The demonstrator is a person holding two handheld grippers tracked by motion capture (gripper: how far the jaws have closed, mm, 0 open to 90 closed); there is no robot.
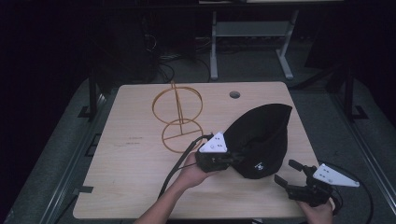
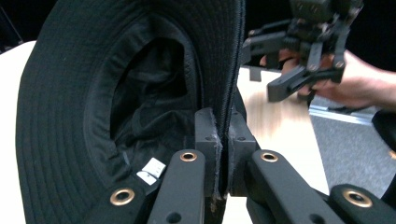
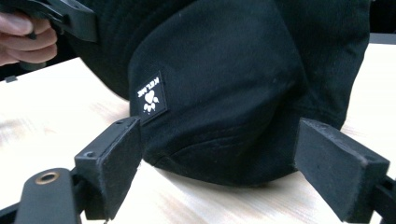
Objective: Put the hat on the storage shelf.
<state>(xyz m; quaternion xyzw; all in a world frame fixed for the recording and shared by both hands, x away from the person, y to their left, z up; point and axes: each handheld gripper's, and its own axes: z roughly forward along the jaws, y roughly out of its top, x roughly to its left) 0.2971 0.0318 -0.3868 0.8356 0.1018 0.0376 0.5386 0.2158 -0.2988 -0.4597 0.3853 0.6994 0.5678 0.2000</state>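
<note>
So the black bucket hat (image 1: 261, 137) sits right of centre on the wooden counter (image 1: 135, 186), tipped up on its side, opening facing the left tool (image 1: 232, 158), long axis running from the near edge toward the far right corner. Soft woven fabric, stitched rings around the brim, small paw-print patch. Left tool is pinching the brim edge tight. Right tool (image 1: 286, 173) is spread wide just beside the crown, not touching. A gold wire stand (image 1: 177, 114) sits behind.
</note>
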